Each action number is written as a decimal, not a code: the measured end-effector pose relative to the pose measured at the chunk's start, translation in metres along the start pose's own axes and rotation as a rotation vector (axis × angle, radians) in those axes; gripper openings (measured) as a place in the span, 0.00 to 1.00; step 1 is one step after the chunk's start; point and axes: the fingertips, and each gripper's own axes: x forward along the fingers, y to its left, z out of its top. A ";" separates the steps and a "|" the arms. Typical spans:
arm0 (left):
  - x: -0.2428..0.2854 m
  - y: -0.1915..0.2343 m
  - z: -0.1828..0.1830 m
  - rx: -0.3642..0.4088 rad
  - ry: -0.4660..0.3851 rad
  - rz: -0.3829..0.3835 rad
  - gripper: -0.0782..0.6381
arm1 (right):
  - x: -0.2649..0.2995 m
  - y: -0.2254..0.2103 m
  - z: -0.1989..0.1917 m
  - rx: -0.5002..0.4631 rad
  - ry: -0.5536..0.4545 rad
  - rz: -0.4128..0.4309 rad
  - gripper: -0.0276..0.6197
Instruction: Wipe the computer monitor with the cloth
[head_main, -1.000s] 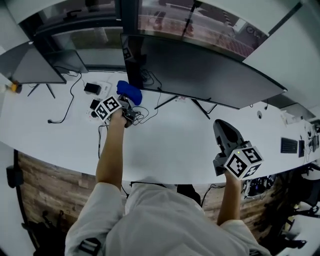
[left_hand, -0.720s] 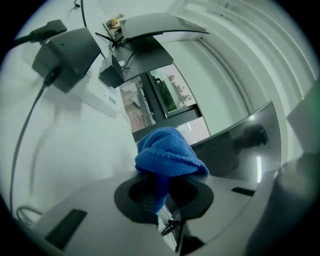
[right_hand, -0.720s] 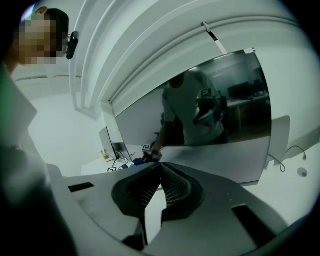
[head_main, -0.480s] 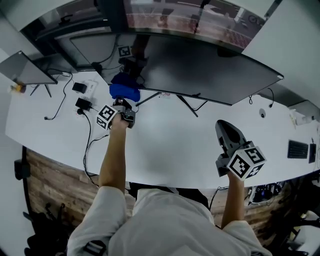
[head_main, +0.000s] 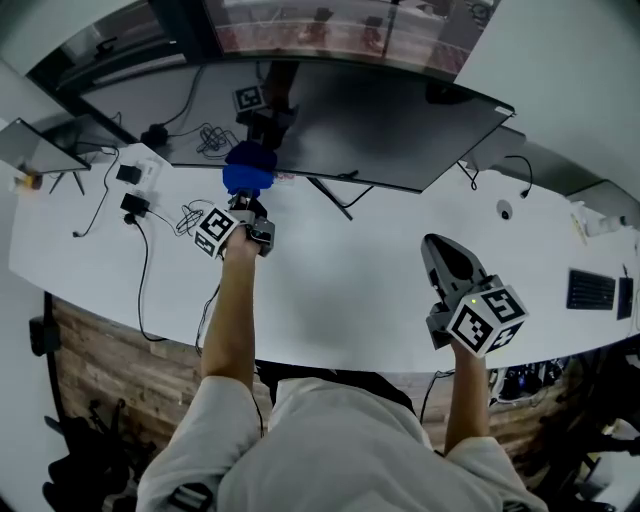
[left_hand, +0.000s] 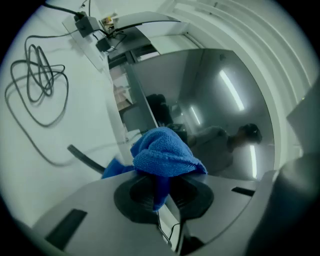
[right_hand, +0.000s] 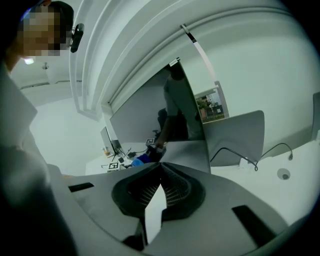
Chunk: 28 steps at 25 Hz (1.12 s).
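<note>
Found the left gripper (head_main: 250, 204) held out at arm's length over the white desk (head_main: 330, 300), jaws pinched tight on a blue cloth (head_main: 247, 172). Confirmed in the left gripper view: blue cloth (left_hand: 165, 156) bunched above the tips of the left gripper (left_hand: 161, 176), with one fold trapped between the two jaws and hanging down behind them. Located the cloth at the lower edge of the computer monitor (head_main: 380, 125), towards its left end (actual contact with the screen not determinable from any view). Noted the computer monitor (left_hand: 220, 110) dark, with streaks of light reflected across the glass. Noted a square marker tag (head_main: 248, 98) on the screen just above the cloth. Recorded the right gripper (head_main: 441, 248) low and well apart from the monitor, over the near right part of the desk, pointing towards the screen. Checked in the right gripper view: right gripper (right_hand: 160, 169) with tips pressed together and nothing between them. Observed loose cables (head_main: 190, 215) on the desk just left of the left gripper, and a coil of cable (left_hand: 37, 80) in that gripper's own view.
</note>
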 end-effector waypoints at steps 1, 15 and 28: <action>0.003 -0.006 -0.015 0.007 0.020 -0.004 0.19 | -0.006 -0.006 -0.002 0.006 0.002 -0.002 0.06; 0.044 -0.090 -0.207 0.057 0.307 -0.076 0.19 | -0.079 -0.077 -0.009 -0.022 -0.011 -0.113 0.06; 0.065 -0.157 -0.338 0.072 0.553 -0.179 0.19 | -0.146 -0.117 -0.018 0.016 -0.034 -0.213 0.06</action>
